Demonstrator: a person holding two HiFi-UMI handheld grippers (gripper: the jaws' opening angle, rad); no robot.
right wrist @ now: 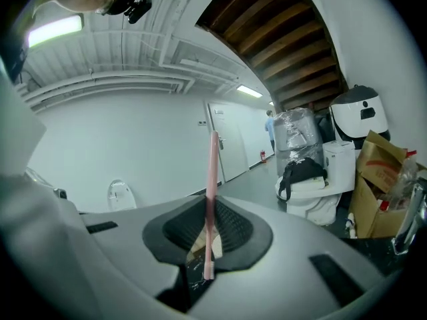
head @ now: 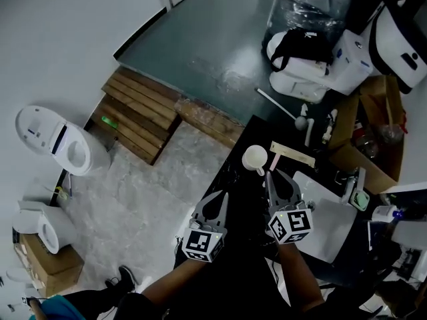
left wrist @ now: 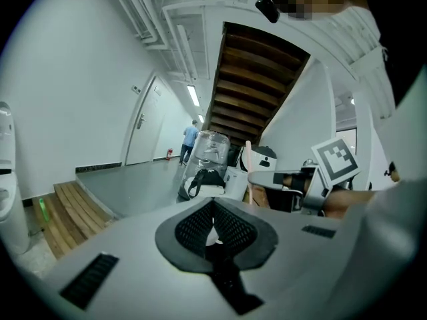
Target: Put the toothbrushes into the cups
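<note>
- Our right gripper [right wrist: 208,228] pinches the pink toothbrush [right wrist: 212,179] near its end, just beside the white cup [head: 255,158].
- Left gripper [left wrist: 213,229] closed, empty.
- Risk: the brush may pivot, catch the rim and tip the cup.

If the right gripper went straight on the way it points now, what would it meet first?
Likely the round white cup just ahead of the right gripper, which is shut on a thin pink toothbrush; depth is unclear.
</note>
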